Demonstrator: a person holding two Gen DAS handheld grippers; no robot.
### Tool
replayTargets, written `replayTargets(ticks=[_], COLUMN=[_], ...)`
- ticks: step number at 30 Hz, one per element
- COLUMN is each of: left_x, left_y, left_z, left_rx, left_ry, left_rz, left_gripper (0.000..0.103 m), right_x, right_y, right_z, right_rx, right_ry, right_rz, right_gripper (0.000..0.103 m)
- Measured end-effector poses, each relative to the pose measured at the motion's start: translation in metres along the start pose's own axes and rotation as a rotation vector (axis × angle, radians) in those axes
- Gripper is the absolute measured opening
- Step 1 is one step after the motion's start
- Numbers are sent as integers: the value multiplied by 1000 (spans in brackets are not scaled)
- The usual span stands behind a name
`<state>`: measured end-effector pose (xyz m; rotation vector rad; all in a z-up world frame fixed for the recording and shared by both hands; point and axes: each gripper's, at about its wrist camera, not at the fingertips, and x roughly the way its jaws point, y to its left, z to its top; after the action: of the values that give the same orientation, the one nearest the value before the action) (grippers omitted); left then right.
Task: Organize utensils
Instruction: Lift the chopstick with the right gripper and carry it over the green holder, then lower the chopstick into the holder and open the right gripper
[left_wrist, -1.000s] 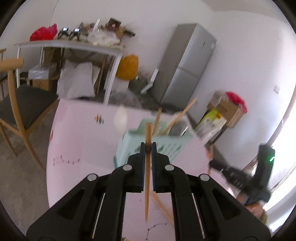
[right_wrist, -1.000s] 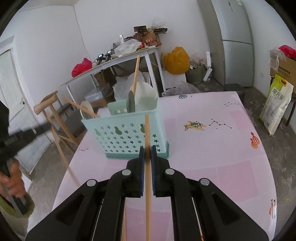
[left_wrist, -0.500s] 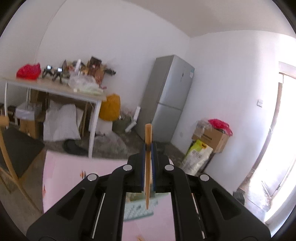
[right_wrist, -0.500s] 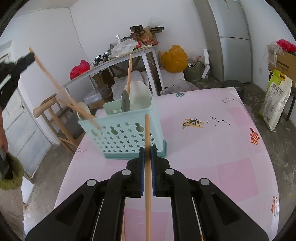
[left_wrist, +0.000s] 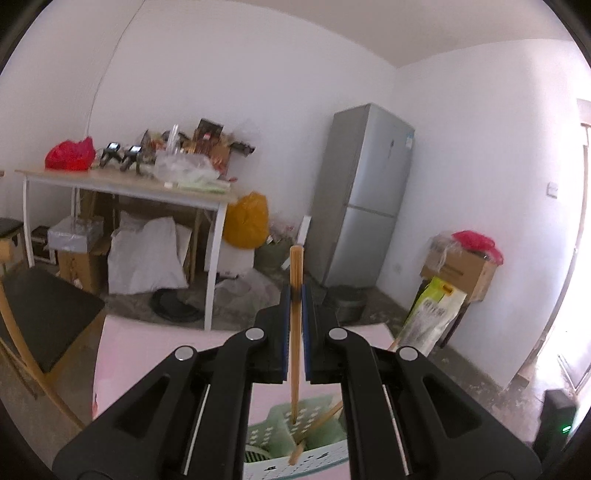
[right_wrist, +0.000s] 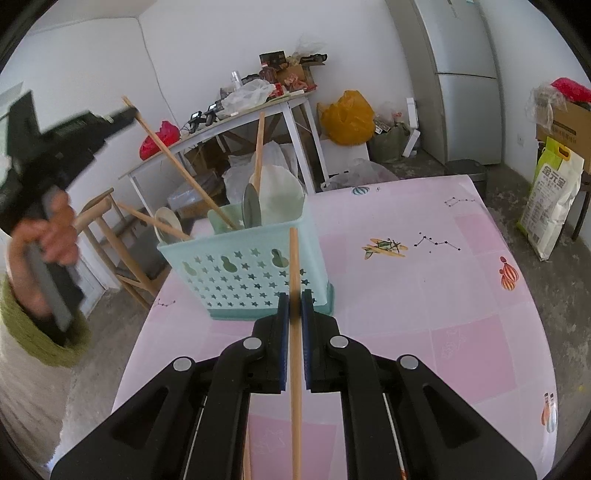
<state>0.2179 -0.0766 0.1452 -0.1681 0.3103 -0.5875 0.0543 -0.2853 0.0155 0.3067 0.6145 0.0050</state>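
Observation:
A mint-green star-punched basket stands on the pink table. It holds a chopstick, spoons and a pale spatula. My right gripper is just in front of the basket, shut on a wooden chopstick that points up along its fingers. At upper left, my left gripper is shut on another chopstick, which slants down into the basket. In the left wrist view that gripper clamps the chopstick, whose lower tip hangs in a compartment of the basket.
A person's hand and green cuff hold the left gripper at the table's left edge. A wooden chair stands beside the table. Beyond are a cluttered white table, a fridge, boxes and a rice sack.
My left gripper has risen and swung over the basket with its chopstick, whose lower tip now dips into the basket. The right gripper and its chopstick have stayed put.

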Motion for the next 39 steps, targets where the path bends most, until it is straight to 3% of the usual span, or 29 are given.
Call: replayTargets(ticks=[6, 10, 19, 25, 29, 39], left_x=[13, 4, -45, -81, -91, -90], left_y=[14, 21, 33, 40, 52, 64], left_z=[-29, -30, -28, -46, -67, -146], left_rx=[-21, -46, -79, -69, -100, -126], left_ry=[62, 54, -14, -7, 56, 314], left_rz=[0, -16, -29, -24, -6, 54], left_gripper=[5, 8, 18, 25, 27, 27], right_x=[-1, 0, -10, -31, -46, -69], right_y=[0, 1, 6, 16, 29, 62], right_z=[1, 1, 5, 22, 43, 104], right_rx=[-6, -6, -18, -47, -82, -158], right_ry=[1, 2, -30, -98, -163, -288], right_rz=[-3, -3, -1, 17, 48, 180], right_gripper=[7, 7, 7, 7, 6, 6])
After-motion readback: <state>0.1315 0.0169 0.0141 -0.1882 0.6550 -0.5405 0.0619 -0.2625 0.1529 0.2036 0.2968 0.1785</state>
